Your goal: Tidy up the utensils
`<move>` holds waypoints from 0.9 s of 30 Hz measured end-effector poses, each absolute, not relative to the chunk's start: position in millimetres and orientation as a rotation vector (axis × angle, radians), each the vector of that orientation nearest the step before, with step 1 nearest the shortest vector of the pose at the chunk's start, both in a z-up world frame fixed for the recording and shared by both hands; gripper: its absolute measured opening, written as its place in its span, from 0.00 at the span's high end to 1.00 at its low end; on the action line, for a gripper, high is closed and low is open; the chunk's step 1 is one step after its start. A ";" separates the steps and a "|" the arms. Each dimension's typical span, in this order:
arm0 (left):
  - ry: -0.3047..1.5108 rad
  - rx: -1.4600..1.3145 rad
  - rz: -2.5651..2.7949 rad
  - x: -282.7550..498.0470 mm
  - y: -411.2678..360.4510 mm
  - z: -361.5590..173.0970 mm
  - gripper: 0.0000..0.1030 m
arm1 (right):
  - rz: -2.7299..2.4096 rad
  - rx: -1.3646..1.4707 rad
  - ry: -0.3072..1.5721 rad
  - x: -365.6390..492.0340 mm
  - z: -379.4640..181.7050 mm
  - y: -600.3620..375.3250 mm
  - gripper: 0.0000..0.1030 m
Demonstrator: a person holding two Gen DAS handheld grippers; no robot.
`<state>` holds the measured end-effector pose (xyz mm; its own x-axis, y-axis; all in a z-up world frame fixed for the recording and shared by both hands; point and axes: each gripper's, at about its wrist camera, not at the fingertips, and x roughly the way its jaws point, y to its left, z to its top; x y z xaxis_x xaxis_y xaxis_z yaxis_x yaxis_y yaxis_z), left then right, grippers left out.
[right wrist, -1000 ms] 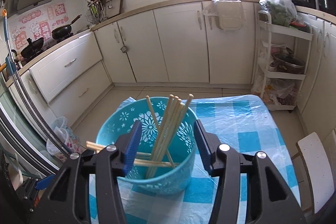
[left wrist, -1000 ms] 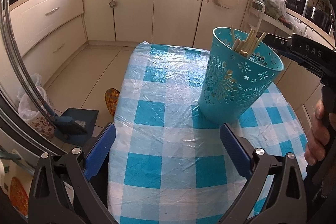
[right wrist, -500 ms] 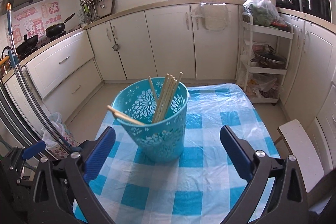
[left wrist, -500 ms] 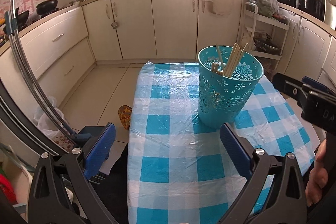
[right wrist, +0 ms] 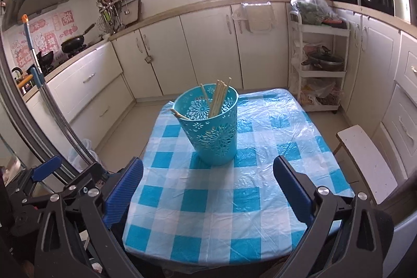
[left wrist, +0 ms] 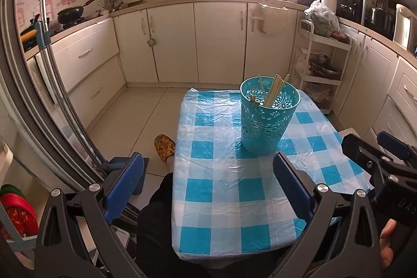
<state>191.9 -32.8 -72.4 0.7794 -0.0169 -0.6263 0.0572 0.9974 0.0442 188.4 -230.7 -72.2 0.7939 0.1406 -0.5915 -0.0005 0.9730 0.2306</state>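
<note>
White stool (right wrist: 365, 160) beside the table (right wrist: 208, 199); slipper (left wrist: 164, 147) on the floor. Teal basket (right wrist: 211, 127) with chopsticks (right wrist: 219, 98) stands upright mid-cloth. Left gripper (left wrist: 208, 186) and right gripper (right wrist: 208, 189) angled down, jaws wide, empty, well short of basket.

Small rectangular table (right wrist: 208, 246), draped to its edges in a blue-and-white checked cloth under a clear, wrinkled plastic sheet (left wrist: 229, 173). Standing upright on the far half, right of centre in the left wrist view: a turquoise perforated plastic basket with floral cut-outs (left wrist: 265, 121), holding pale wooden chopsticks (left wrist: 276, 90), most leaning together against the far wall, one or two slanted across the inside; exact count hard to make out. Remaining cloth bare. Pale tiled floor (left wrist: 130, 116) beneath and around.
</note>
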 end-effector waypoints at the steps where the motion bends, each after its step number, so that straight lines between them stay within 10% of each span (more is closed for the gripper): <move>1: 0.670 0.064 -0.040 183.7 -32.1 -67.5 0.07 | 0.078 0.218 0.641 181.2 -68.0 -228.5 0.07; 27: 0.547 0.019 -0.006 55.8 -4.6 -20.5 0.07 | 0.065 0.202 0.428 33.8 -16.2 -207.4 0.07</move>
<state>55.8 -4.6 -20.5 0.8540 -0.0002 -0.5203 0.0104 0.9998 0.0167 33.8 -207.4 -16.2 0.9079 0.1049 -0.4058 -0.0201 0.9780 0.2078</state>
